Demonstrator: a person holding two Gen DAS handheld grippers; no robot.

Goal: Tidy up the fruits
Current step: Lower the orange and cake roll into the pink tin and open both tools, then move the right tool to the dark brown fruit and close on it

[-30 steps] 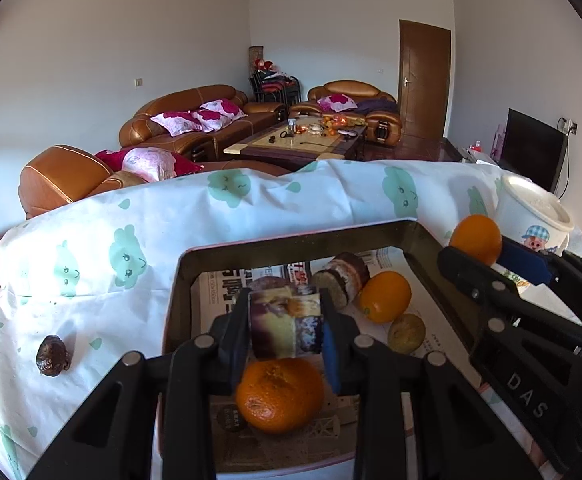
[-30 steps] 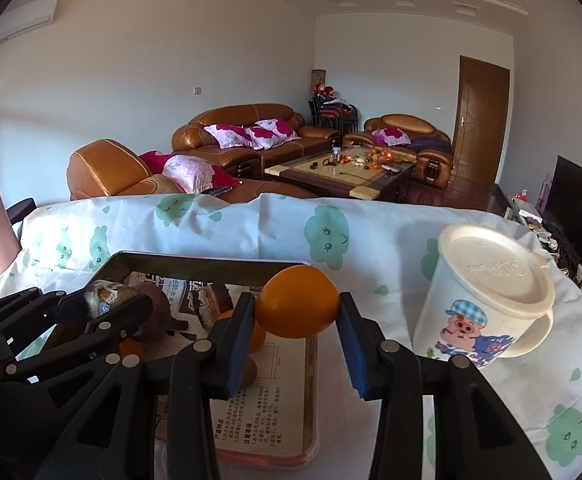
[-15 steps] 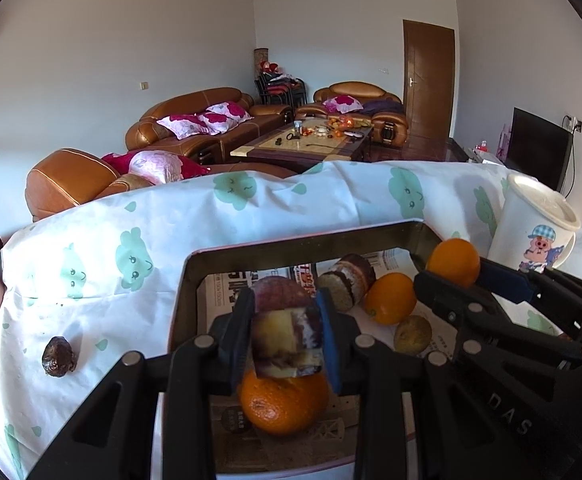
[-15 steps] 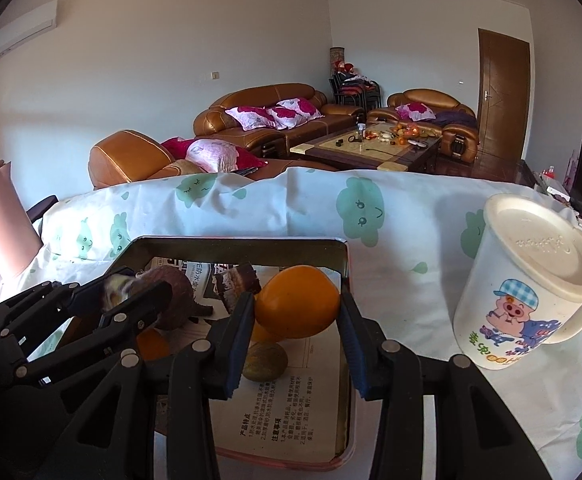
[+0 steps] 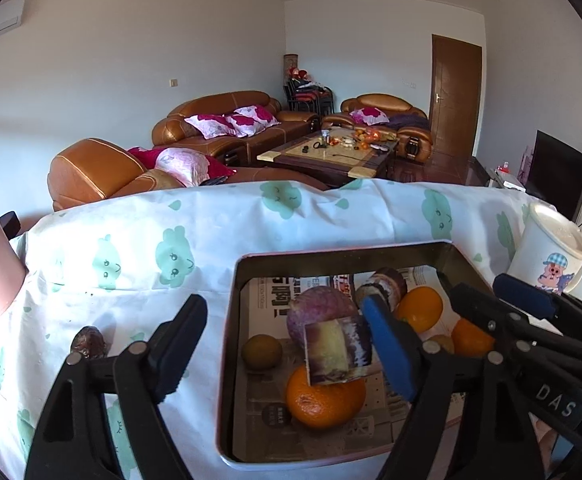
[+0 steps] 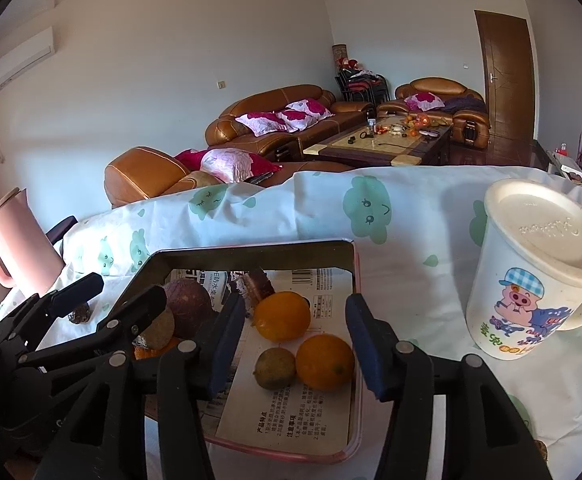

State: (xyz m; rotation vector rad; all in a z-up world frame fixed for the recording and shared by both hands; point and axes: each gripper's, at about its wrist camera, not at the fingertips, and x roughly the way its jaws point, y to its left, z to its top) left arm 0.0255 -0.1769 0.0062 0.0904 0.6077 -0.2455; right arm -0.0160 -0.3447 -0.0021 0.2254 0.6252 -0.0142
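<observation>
— Looking at the dark rectangular metal tray point(image 6: 251, 249) lined with newspaper, most of the fruit is sitting inside it already. Both black two-finger grippers are hanging over its near edge, spread wide, gripping nothing.

— Right gripper point(image 6: 291, 344) too?

— Yes, its blue pads are standing apart, with the smooth orange citrus fruit point(image 6: 324, 361) lying on the paper near the tray's right wall, beside a small greenish-brown round fruit point(image 6: 274, 368). The left gripper point(image 5: 283, 348) is gaping over the tray's left wall; the cut purple-and-yellow chunk point(image 5: 338, 351) is resting against its right finger, leaning on a big dimpled orange point(image 5: 325, 400).

— What's remaining?

— One wrinkled dark brown fruit point(image 5: 88, 343) is lying out on the white cloud-print tablecloth point(image 5: 131, 248), well left of the tray.

— Tricky to pick?

— I'm guessing it's light and a bit soft, so it's wanting a gentle squeeze across its middle. The citrus are looking firm but round and slick, likely rolling on paper. The chunk seems crumbly; better gripping its flat cut faces.
</observation>
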